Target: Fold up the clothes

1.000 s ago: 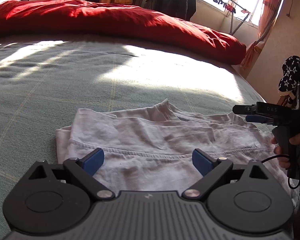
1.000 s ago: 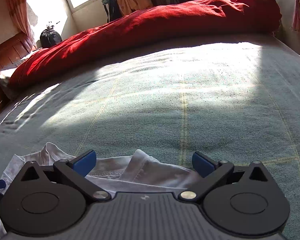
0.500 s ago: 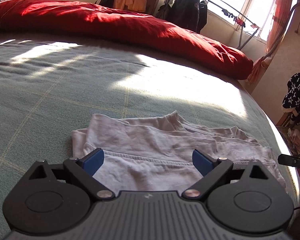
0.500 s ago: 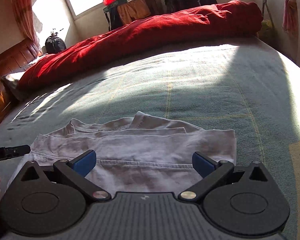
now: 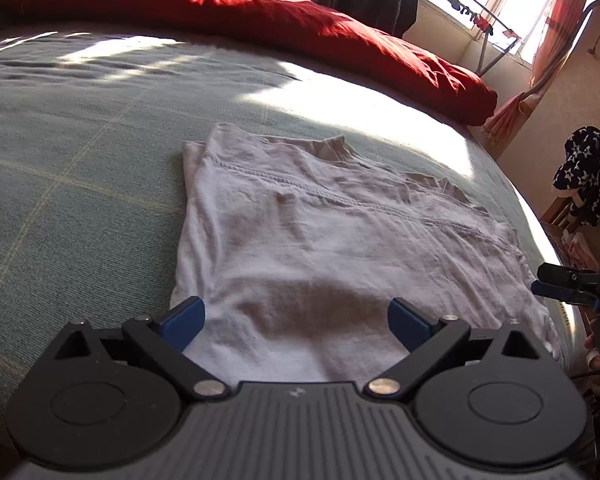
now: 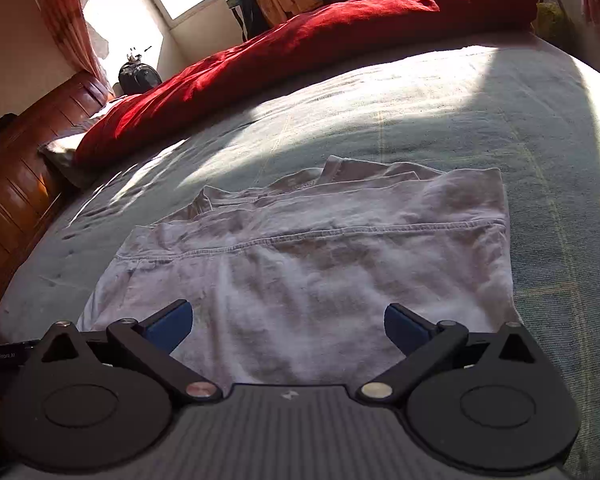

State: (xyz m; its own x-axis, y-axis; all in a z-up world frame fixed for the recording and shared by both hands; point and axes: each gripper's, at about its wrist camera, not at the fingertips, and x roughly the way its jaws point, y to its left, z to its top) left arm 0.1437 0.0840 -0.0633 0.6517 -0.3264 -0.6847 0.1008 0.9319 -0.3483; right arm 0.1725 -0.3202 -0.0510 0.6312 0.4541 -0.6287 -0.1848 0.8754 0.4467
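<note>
Near edge of shirt hidden under both gripper bodies; a hand cut off at frame edge. Left gripper and right gripper spread wide, empty, held low and level. Shirt folded flat on bed, just ahead between the fingers.

1. White garment: soft matt cloth, creased, with stitched hems.
2. Bed cover: matt woven cloth, coarse texture, pale grid lines.
3. Red duvet: matt, rumpled cloth.
4. Headboard: glossy varnished wood.
5. Left gripper, right gripper: matt black plastic, ribbed housing, shiny metal pivots, blue pads.
</note>
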